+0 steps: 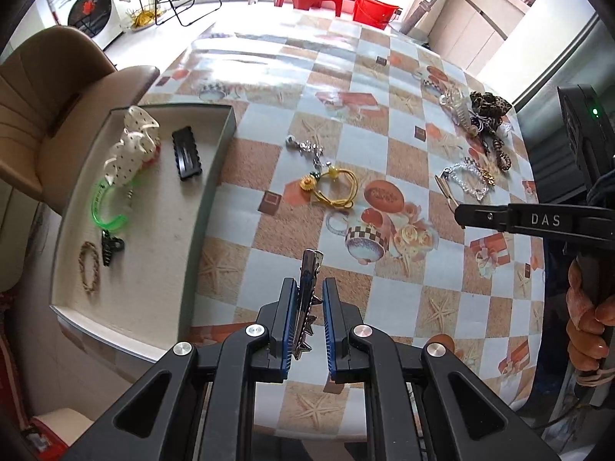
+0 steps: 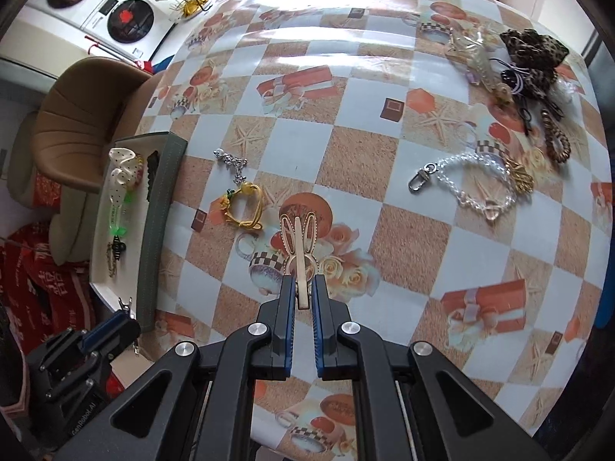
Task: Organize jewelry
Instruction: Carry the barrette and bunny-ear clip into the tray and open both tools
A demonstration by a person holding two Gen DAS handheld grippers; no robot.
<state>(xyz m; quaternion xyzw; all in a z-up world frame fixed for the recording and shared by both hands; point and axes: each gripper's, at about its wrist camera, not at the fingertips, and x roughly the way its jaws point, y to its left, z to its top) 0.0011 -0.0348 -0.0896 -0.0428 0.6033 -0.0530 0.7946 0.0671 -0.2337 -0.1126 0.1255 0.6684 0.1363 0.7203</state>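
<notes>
Two tools hang above the checkered, glossy-clothed surface (image 1: 346, 138). A shallow grey-walled tray (image 1: 215, 176) lies at its left edge. The left tool (image 1: 309, 307) pinches a silver metal hair clip (image 1: 307, 288); the right tool (image 2: 303, 299) pinches a pink-gold rabbit-eared hair clip (image 2: 299, 238). A yellow elastic hair tie (image 1: 338, 188) lies mid-surface.

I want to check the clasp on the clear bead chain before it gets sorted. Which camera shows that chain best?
The right wrist view: the clear bead chain lies open on the tablecloth, its silver clasp and whole loop unobstructed. In the left wrist view the clear bead chain sits small near the right edge, just beyond the right gripper.
</notes>
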